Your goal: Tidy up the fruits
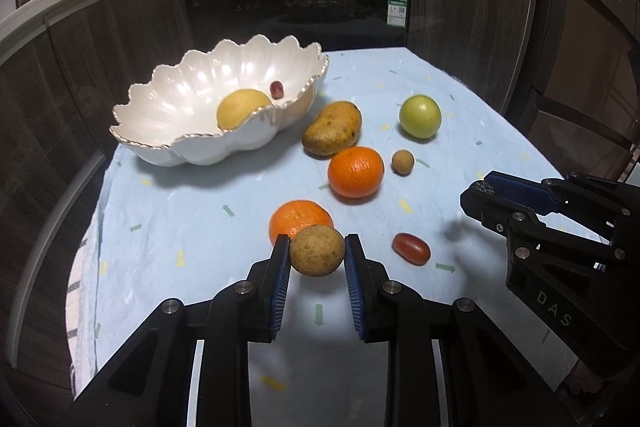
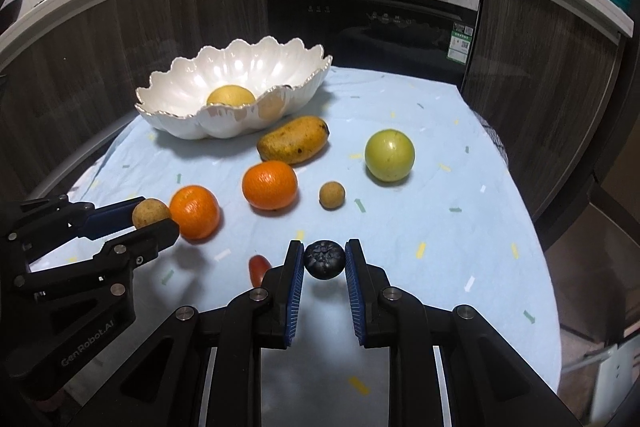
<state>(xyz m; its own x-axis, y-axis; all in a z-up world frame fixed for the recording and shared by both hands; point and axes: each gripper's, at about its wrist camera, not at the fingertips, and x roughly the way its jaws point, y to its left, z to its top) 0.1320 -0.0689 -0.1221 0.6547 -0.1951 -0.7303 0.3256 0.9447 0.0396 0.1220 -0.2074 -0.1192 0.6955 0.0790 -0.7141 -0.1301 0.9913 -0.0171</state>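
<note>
**Ana:** Starting with the left wrist view: the left gripper is pinching a small tan speckled fruit by its sides, clear of the pale blue cloth. It looks light and firm with a thin shell, so I'd judge a gentle grip across its widest part is enough.

**Ben:** And the bowl?

**Ana:** The scalloped white bowl sits far left with a yellow fruit and a small red one inside. Its rim is thin and wavy, probably chippable. One orange lies just behind the held fruit, so lifting before travelling seems wise.

**Ben:** Right wrist view?

**Ana:** The right gripper is closed on a dark round berry, also off the cloth. It looks soft and easily bruised; a light hold at its middle suits it. A mango, a second orange, a small brown fruit and a green fruit lie between it and the bowl. The cloth's right edge drops away, while the near area is open.
</note>
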